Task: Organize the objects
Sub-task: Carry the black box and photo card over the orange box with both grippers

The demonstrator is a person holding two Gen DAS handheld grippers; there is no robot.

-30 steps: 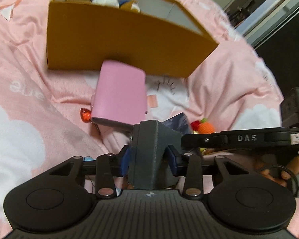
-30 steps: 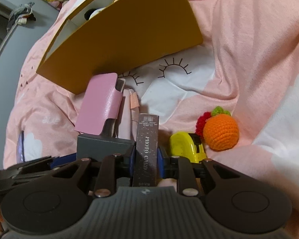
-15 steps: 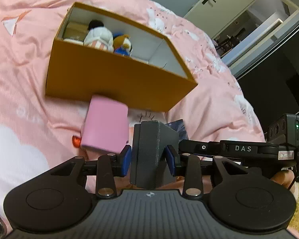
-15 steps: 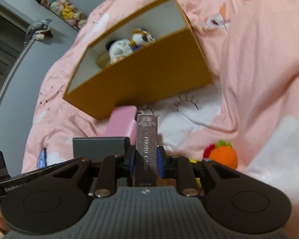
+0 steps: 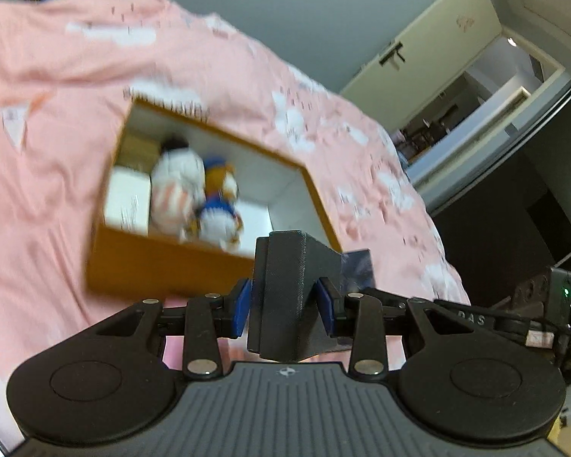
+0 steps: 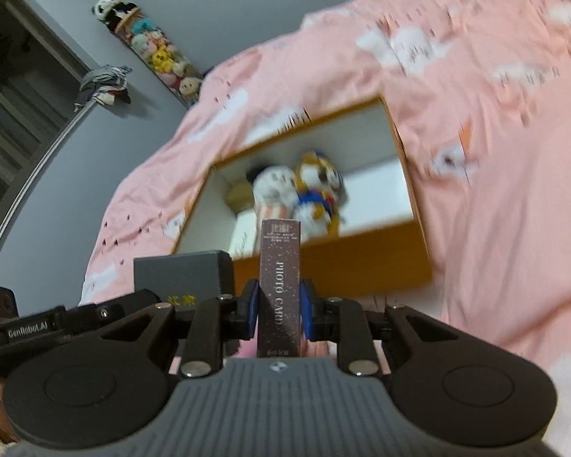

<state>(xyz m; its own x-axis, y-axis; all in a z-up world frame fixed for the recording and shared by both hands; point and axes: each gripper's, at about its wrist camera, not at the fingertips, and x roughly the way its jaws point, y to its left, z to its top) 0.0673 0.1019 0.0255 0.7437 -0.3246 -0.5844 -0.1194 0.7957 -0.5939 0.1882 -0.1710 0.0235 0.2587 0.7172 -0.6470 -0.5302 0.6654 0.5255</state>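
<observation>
In the left wrist view, the left gripper [image 5: 283, 306] clamps a dark grey box [image 5: 281, 297] between its blue pads [image 5: 241, 306], the box standing upright and reaching past the fingertips. Beyond it an orange box [image 5: 163, 266] with a white inside sits open on a pink bedspread [image 5: 45, 175] printed with white clouds. Inside, toward its left end, lie a white carton [image 5: 127, 202], a white plush toy [image 5: 177, 186] and, touching it, a blue and orange plush toy [image 5: 219, 209]; the right part of the floor is bare. The right gripper [image 5: 487, 320] shows at the right edge, its jaws out of sight there. In the right wrist view, the right gripper [image 6: 278, 312] is closed narrowly on a slim dark box lettered PHOTO CARD [image 6: 279, 289], held upright on its edge. The grey box [image 6: 184, 276] shows to the left, carried by the left gripper [image 6: 106, 316]. The orange box [image 6: 346, 262] lies just beyond, with the two plush toys [image 6: 297, 190] side by side in it. A hanging column of plush toys [image 6: 152, 45] lines the grey wall [image 6: 247, 0] behind the bed.
</observation>
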